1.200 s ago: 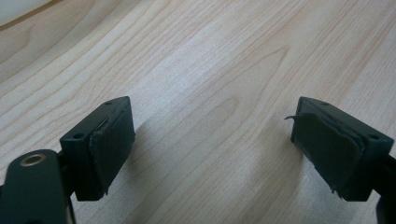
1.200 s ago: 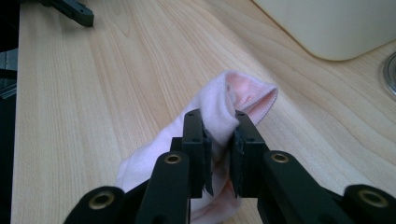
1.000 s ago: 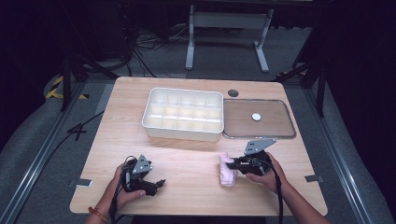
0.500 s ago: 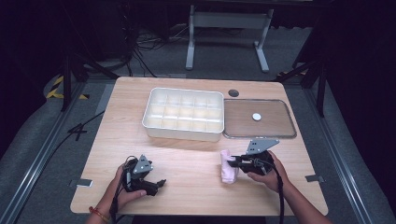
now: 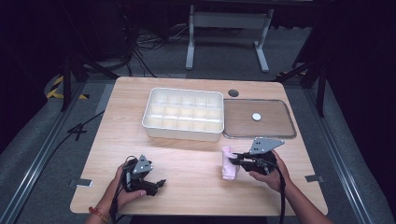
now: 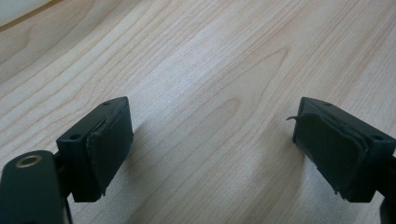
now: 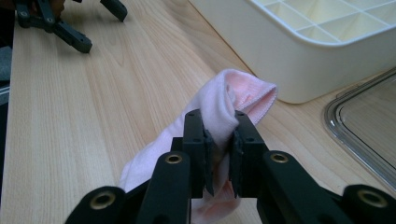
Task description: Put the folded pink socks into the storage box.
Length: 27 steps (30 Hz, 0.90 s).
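A folded pale pink cloth (image 5: pixel 229 163) lies on the wooden table right of centre, and my right gripper (image 5: pixel 238 160) is shut on it. In the right gripper view the two black jaws pinch the pink cloth (image 7: pixel 219 105) between the pads, its rolled end sticking up past them. My left gripper (image 5: pixel 158 184) rests low over the table near the front left edge, held by a hand. In the left gripper view its pads (image 6: pixel 109 144) stand wide apart over bare wood, open with nothing between them.
A white compartment tray (image 5: pixel 184 113) sits at the middle back, also near in the right gripper view (image 7: pixel 327 51). To its right lies a clear lid (image 5: pixel 259 118) with a small white disc (image 5: pixel 256 116). A dark round hole (image 5: pixel 233 93) is in the tabletop behind.
The right gripper with the pink cloth has shifted slightly on the table. The left gripper has stayed where it was.
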### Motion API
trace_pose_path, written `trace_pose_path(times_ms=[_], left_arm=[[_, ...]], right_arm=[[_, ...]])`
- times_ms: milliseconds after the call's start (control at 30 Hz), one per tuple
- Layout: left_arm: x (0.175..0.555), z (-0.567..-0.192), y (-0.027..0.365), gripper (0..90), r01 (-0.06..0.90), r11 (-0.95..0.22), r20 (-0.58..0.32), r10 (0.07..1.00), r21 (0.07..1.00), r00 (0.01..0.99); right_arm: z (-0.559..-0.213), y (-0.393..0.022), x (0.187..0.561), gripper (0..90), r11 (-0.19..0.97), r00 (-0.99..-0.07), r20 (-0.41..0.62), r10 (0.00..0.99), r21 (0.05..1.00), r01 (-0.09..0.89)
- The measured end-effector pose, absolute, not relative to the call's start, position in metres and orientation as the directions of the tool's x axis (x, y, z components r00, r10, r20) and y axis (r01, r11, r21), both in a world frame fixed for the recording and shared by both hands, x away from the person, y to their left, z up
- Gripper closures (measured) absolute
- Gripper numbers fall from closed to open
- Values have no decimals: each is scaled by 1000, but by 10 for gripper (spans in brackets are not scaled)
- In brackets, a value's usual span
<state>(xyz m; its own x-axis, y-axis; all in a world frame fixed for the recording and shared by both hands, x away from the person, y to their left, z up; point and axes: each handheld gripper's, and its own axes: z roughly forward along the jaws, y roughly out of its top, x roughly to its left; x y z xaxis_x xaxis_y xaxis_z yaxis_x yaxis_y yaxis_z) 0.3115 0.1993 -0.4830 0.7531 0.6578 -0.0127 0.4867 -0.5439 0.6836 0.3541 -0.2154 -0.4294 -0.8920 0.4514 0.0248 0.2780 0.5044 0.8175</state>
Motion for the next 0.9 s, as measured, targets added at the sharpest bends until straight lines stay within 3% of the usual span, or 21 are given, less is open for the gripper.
trace_pose_path(times_ms=[900], left_arm=[[311,-483,199,124,489,-541,-16,660,684,751]], right_arm=[[-393,-225,358,792,423,-867,-48,496,885,193]])
